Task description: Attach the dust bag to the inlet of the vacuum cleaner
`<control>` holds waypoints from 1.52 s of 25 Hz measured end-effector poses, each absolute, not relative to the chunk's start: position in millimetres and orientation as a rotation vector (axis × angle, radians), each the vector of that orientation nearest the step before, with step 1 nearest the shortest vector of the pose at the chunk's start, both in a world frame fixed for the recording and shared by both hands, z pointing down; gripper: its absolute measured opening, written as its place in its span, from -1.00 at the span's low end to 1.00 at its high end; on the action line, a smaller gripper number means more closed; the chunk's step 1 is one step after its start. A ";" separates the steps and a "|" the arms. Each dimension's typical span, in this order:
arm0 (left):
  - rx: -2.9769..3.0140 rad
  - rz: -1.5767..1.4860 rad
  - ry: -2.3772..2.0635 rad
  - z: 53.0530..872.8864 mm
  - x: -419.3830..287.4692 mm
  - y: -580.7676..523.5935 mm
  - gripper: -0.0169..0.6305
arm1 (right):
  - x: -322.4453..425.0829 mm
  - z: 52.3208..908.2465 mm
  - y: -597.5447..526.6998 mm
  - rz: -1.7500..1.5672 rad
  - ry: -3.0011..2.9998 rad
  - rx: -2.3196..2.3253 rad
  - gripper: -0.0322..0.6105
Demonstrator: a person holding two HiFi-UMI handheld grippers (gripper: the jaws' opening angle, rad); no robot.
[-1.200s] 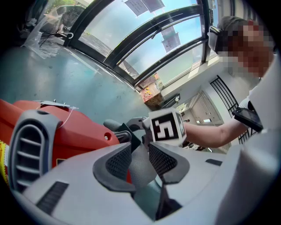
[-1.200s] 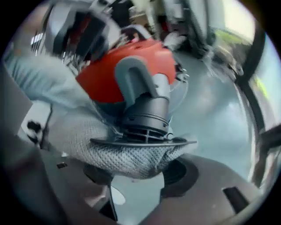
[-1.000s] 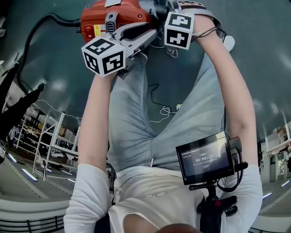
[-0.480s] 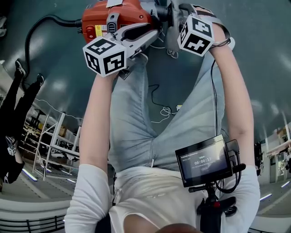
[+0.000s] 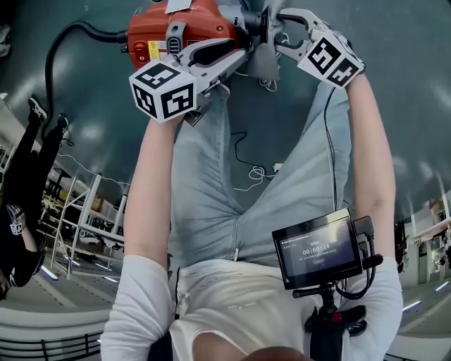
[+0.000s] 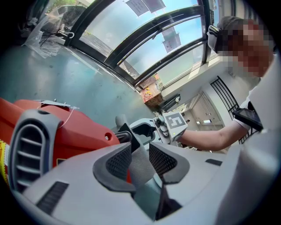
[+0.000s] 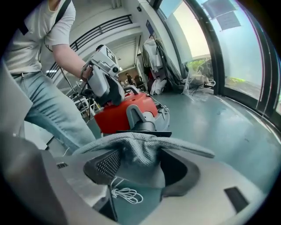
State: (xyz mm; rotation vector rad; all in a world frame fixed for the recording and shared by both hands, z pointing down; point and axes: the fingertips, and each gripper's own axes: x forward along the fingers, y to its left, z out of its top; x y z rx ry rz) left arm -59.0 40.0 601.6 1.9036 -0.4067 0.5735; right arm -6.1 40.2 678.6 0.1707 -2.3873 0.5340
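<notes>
Grey mesh fabric dust bag [image 7: 131,143], bunched just in front of the black inlet [image 7: 145,127] of the red vacuum cleaner [image 5: 176,32]. The right hand-held gripper [image 7: 138,165] pinches its gathered cloth. The left hand-held gripper [image 6: 140,154] clamps another fold beside the red body.

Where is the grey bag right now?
In the head view the bag is at the top middle, just right of the red vacuum, its cloth bunched between the right gripper's jaws.

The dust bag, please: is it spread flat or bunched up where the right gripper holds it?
Bunched up: the right gripper view shows the dust bag gathered into folds between the pads of the right gripper.
</notes>
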 end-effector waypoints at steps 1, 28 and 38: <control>1.905 0.573 -0.407 601.1 -59.0 40.2 -0.53 | -8.4 680.4 40.4 0.512 -2.368 0.135 -0.02; 1.900 0.574 -0.400 606.0 -60.2 41.4 -0.56 | 30.4 701.7 42.2 0.627 -2.241 0.173 -0.02; 1.919 0.586 -0.433 601.4 -62.1 41.4 -0.56 | -6.3 730.6 52.4 0.522 -2.001 0.206 -0.12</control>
